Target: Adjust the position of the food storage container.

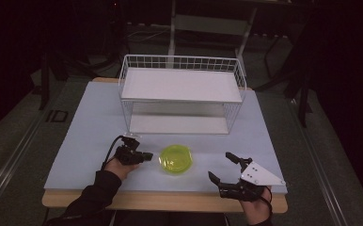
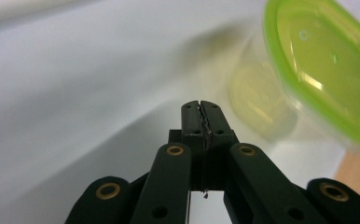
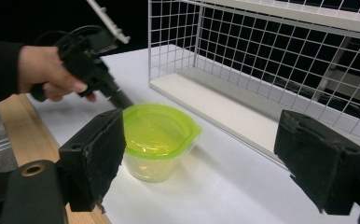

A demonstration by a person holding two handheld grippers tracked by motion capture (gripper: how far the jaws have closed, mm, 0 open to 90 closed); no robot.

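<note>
nearest the person, the right gripper [image 1: 223,167] hovers in front of and to the right of the round clear plastic container with a lime-green lid [image 1: 175,159], its jaws spread wide and aimed at it, gripping nothing. the container sits on the pale blue-grey table top [image 1: 90,136], so it looks not yet lifted, with the grasp and any move to the white wire rack with two shelves [image 1: 182,94] beyond it left to do. just left of the container, the left gripper [image 1: 146,156] lies low, jaws pressed together and empty, its tip at the lid's rim.
</note>
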